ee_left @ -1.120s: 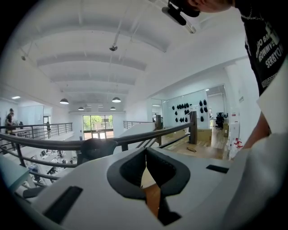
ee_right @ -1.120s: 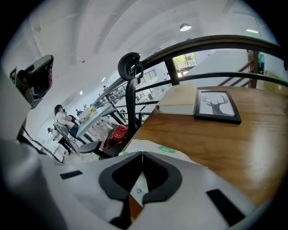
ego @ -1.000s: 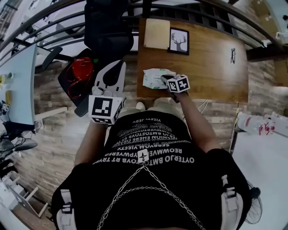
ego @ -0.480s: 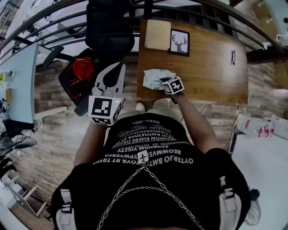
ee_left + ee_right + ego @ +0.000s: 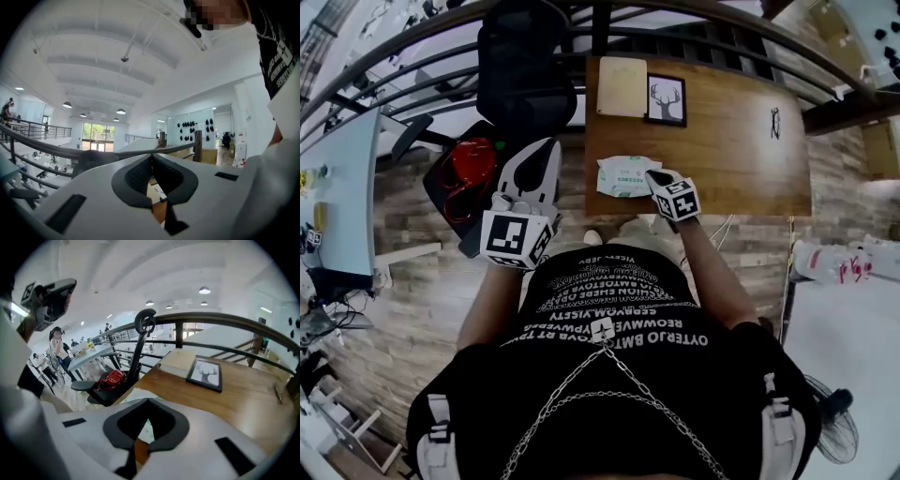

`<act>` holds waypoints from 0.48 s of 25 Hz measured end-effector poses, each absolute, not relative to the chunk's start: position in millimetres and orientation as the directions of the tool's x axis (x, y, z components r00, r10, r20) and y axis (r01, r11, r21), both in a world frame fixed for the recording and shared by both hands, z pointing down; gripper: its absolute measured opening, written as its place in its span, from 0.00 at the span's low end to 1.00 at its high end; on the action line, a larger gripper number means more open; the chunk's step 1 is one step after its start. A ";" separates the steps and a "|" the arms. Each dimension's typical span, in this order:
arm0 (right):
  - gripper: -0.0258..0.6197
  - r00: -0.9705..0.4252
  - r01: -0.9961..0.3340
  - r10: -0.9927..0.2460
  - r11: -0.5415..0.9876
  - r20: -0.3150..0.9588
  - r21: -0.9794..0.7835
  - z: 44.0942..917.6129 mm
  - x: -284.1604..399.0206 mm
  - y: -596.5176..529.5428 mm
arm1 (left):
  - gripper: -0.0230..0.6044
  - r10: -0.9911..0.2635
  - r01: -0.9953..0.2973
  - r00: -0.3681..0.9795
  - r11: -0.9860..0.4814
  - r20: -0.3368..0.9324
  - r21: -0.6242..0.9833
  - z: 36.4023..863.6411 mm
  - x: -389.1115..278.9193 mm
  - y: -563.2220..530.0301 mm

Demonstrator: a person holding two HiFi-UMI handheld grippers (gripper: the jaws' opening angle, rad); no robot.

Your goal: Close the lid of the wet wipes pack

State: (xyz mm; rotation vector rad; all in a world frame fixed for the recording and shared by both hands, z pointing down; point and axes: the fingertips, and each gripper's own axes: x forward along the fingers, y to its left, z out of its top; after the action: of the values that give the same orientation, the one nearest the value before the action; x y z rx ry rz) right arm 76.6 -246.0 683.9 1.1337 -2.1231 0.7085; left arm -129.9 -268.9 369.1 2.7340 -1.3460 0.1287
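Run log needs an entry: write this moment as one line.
left gripper: jaws shut, empty, beside wooden table | right gripper: jaws shut, empty, by wet wipes pack | wet wipes pack: on wooden table

in the right gripper view the wet wipes pack (image 5: 146, 428) is almost wholly hidden behind the right gripper (image 5: 148, 401); only a pale sliver shows through the notch under its closed jaws. in the head view the pack's print and lid are too small to make out, as is the small dark thing (image 5: 774, 122) on the table (image 5: 722, 178).

Smooth wooden table (image 5: 731, 141), seemingly plastic pack (image 5: 623, 176)
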 end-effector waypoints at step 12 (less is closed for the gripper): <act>0.06 -0.378 -0.919 -0.876 0.395 0.299 -0.004 440.2 141.4 -237.8 | 0.08 -0.772 -0.763 0.635 -0.634 0.033 -0.128 335.2 -89.1 -277.7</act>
State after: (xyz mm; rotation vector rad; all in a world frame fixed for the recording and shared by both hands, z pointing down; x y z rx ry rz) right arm 141.4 -237.8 440.2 1.5834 -2.4060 0.2465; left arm -89.1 -277.7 335.2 2.9324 -1.3805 0.1375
